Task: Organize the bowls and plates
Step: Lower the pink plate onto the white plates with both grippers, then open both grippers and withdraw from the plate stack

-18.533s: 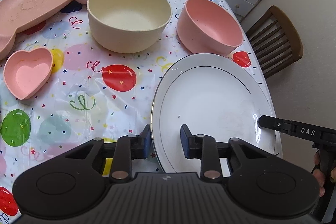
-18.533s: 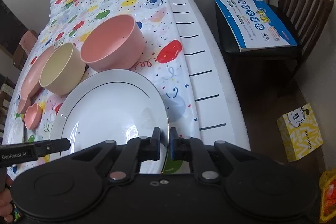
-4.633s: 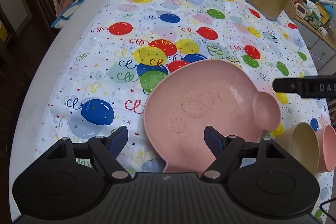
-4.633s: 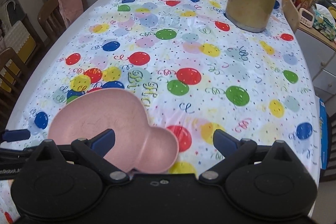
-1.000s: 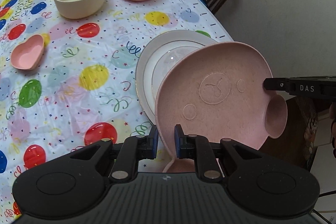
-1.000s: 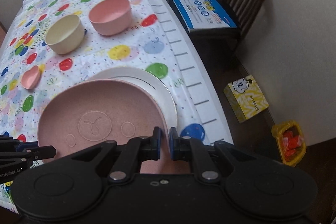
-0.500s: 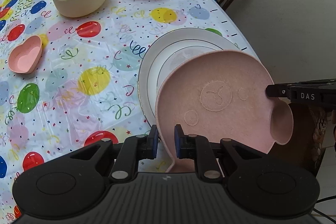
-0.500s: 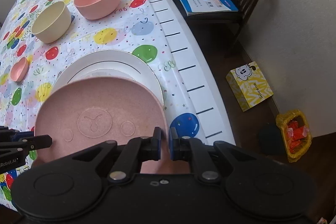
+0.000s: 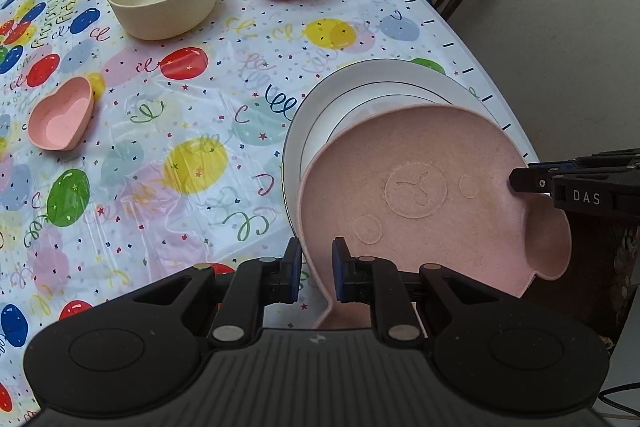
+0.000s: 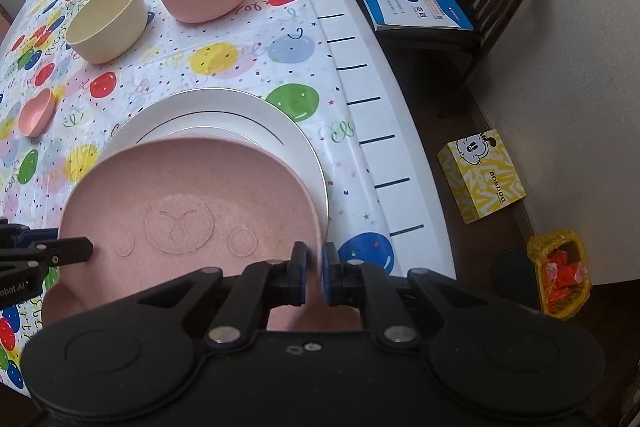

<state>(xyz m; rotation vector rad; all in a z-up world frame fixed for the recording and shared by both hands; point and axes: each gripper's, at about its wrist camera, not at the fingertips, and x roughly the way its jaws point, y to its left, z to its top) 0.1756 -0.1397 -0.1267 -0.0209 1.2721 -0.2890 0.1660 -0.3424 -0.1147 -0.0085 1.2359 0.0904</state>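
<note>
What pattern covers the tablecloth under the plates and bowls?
Coloured balloons, streamers and confetti on white tablecloth; clearest in the left wrist view.

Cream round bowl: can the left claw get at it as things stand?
Probably not yet: the left claw is shut on the pink bear-shaped plate. The path to the cream round bowl looks clear.

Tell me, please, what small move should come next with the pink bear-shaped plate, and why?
Probably lower it slightly and release: the pink bear-shaped plate sits over the gold-rimmed white plate, both the left gripper and the right gripper pinching its rim, the right's jaws opening.
</note>
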